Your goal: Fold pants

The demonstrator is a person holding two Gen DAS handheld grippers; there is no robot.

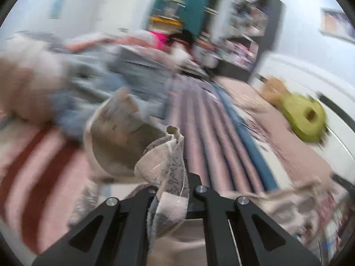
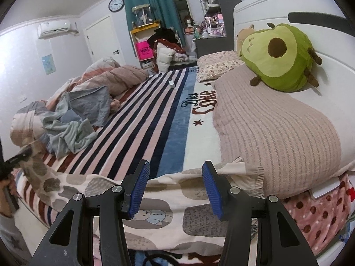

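The pants (image 2: 177, 210) are cream with grey patches and a bear print. They lie stretched along the near edge of the bed under my right gripper (image 2: 175, 186), which is open with its blue pads (image 2: 139, 186) just above the cloth. My left gripper (image 1: 175, 190) is shut on one end of the pants (image 1: 164, 168) and holds it bunched up and lifted; this view is blurred by motion. In the right wrist view the left gripper (image 2: 20, 157) shows at the far left, holding the pants' end.
A striped blanket (image 2: 144, 119) covers the bed. A heap of grey-blue clothes (image 2: 73, 119) and a pink duvet (image 2: 119, 75) lie at the left. A knitted pink cover (image 2: 277, 133), a patterned pillow (image 2: 217, 66) and a green avocado plush (image 2: 279, 55) lie at the right by the headboard.
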